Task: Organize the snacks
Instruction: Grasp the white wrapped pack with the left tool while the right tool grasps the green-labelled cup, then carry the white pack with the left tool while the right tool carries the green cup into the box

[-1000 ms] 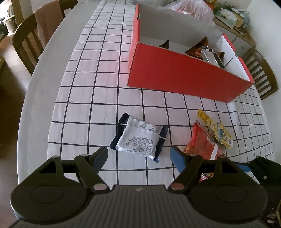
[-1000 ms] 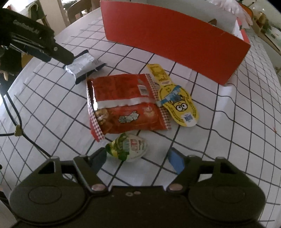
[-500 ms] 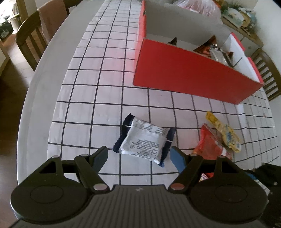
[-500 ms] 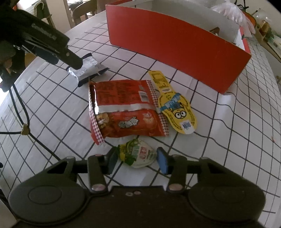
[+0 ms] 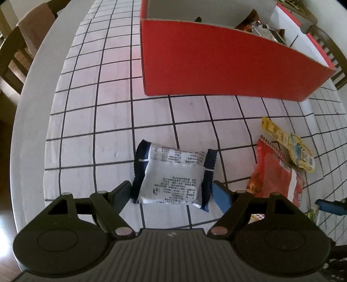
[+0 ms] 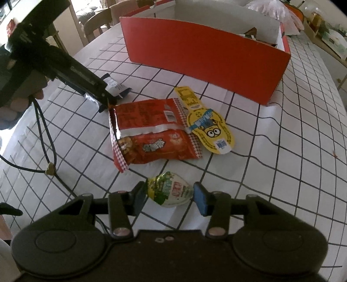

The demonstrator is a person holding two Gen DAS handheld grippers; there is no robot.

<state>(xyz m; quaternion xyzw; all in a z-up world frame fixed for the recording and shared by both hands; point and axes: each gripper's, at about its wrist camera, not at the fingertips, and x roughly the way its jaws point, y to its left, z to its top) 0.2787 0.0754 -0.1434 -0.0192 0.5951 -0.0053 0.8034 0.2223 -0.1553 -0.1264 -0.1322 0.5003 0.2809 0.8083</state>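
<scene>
A white packet with navy ends (image 5: 173,173) lies on the checked tablecloth. My left gripper (image 5: 172,194) straddles it, jaws opening, fingers just outside the packet's two ends. In the right wrist view my right gripper (image 6: 170,196) is shut on a small green-and-white pouch (image 6: 170,191) that rests on the cloth. Beyond it lie a red snack bag (image 6: 151,134) and a yellow cartoon packet (image 6: 206,125). The red box (image 6: 206,58) stands farther back, with several snacks inside (image 5: 260,28).
A person's hand (image 6: 13,108) holds the left gripper (image 6: 95,91), and its black cable (image 6: 43,134) trails over the cloth. Wooden chairs (image 5: 13,50) stand past the table's rounded left edge (image 5: 28,121). A plastic bag (image 6: 273,10) sits behind the box.
My left gripper came down and forward until its fingers flank the white packet. My right gripper's jaws closed on the green pouch and have stayed there.
</scene>
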